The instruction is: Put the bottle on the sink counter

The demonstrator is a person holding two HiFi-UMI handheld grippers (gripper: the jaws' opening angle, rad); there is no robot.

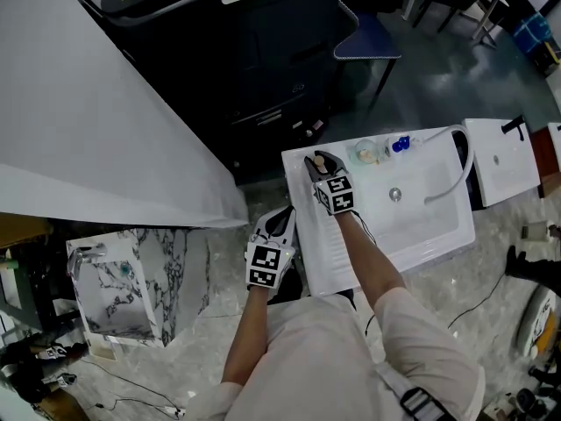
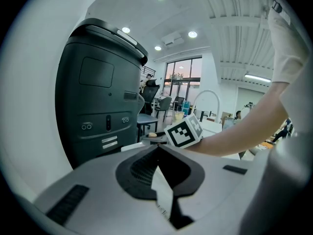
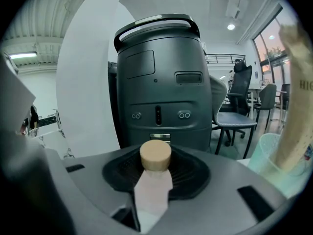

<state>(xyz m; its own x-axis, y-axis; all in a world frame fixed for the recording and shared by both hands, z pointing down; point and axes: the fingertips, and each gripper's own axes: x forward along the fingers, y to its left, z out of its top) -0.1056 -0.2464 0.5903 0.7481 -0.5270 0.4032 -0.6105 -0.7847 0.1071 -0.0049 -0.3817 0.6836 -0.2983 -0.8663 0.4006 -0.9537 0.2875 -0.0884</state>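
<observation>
My right gripper (image 1: 321, 167) is shut on a small pale bottle (image 3: 153, 187) with a round tan cap (image 3: 155, 154). The bottle stands upright between the black pads of this gripper (image 3: 156, 173). In the head view it is over the far left corner of the white sink counter (image 1: 317, 251), and only the bottle's cap (image 1: 321, 158) shows there. My left gripper (image 1: 279, 224) hangs just off the counter's left edge. Its jaws (image 2: 157, 153) meet at the tips with nothing between them.
A basin (image 1: 412, 209) with a drain and a curved white faucet (image 1: 459, 160) fills the counter's right part. A clear cup (image 1: 366, 153) and a blue item (image 1: 401, 144) stand at the far edge. A tall black machine (image 3: 159, 82), a chair (image 3: 239, 111) and a marble block (image 1: 131, 279) surround it.
</observation>
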